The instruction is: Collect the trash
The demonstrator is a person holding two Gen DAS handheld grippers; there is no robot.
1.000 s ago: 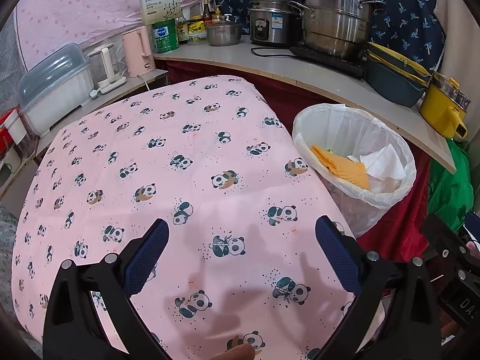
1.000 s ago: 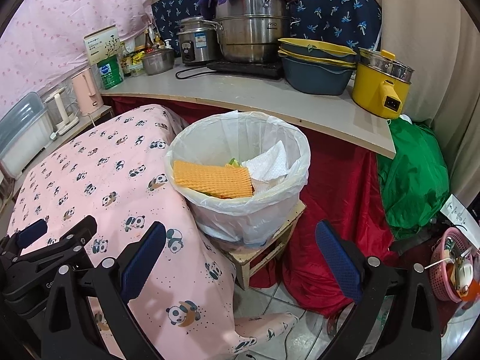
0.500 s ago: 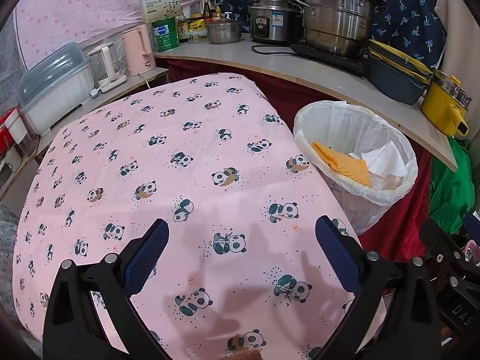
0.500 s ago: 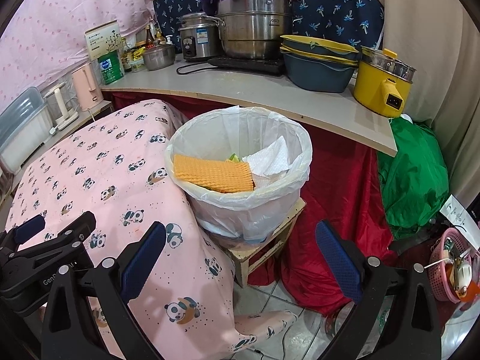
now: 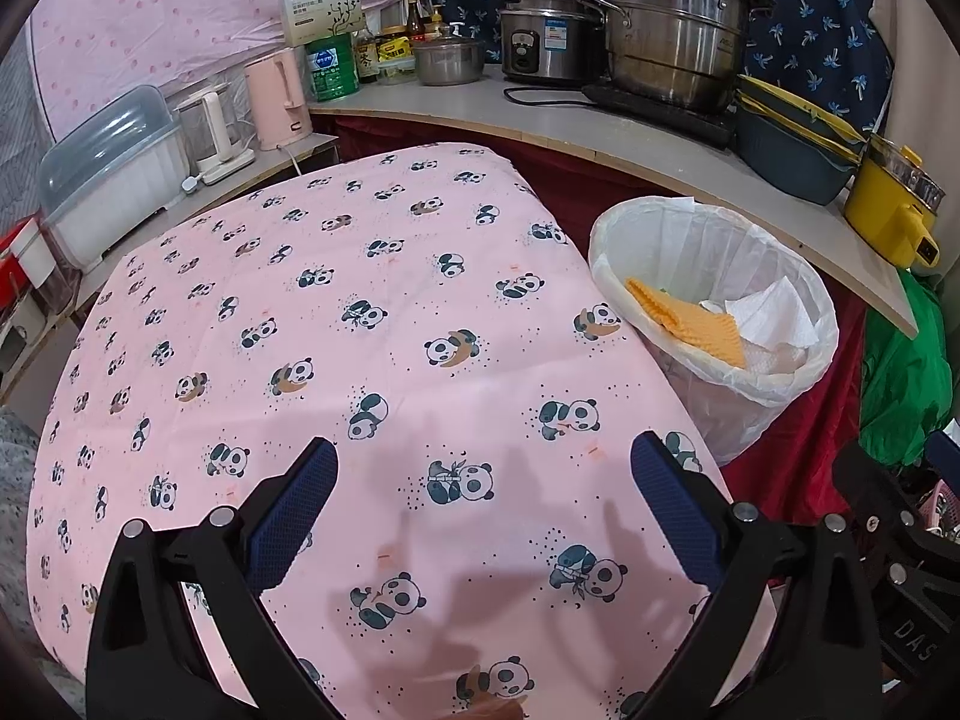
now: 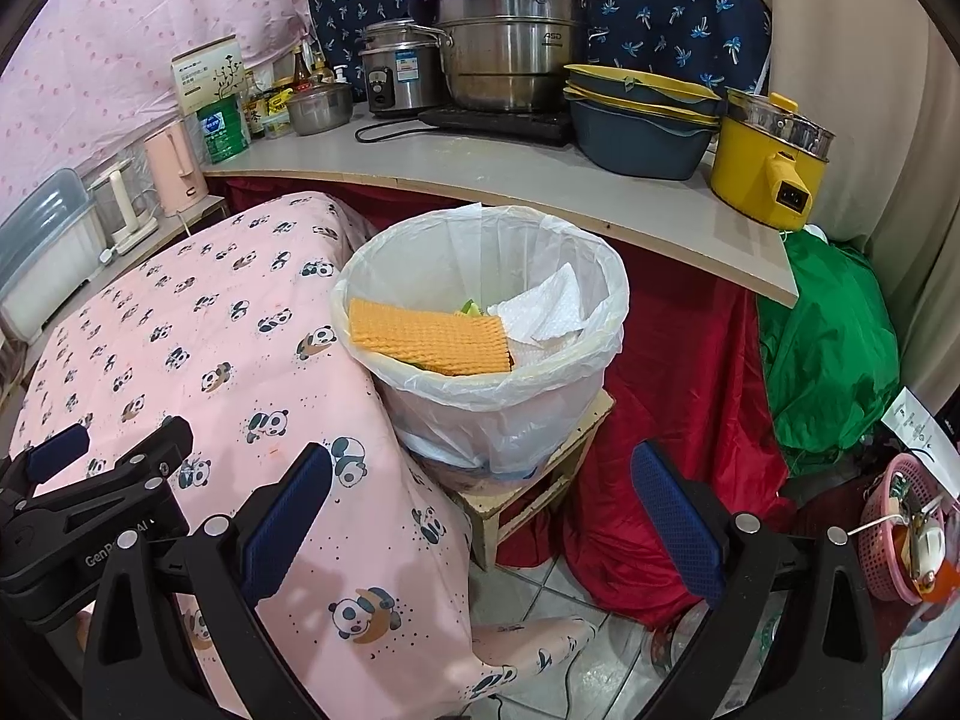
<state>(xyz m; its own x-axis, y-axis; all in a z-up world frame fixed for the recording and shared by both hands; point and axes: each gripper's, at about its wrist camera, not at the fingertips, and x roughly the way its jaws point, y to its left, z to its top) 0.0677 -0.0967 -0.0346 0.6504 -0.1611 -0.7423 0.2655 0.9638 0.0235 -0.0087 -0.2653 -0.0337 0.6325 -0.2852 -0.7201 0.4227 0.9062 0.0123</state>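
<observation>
Steel pots (image 6: 510,54) and yellow cooker (image 6: 768,159) on the counter (image 6: 480,180). Pink kettle (image 5: 279,99) far left, green bag (image 6: 834,348) below right.

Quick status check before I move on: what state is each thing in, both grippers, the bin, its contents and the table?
left hand-held gripper: open, empty, over the table
right hand-held gripper: open, empty, facing the bin
trash bin: upright on a wooden stool, lined with a white bag, no lid
orange cloth: inside the bin, on top
white paper: crumpled, inside the bin
panda tablecloth: spread flat, no trash visible
</observation>
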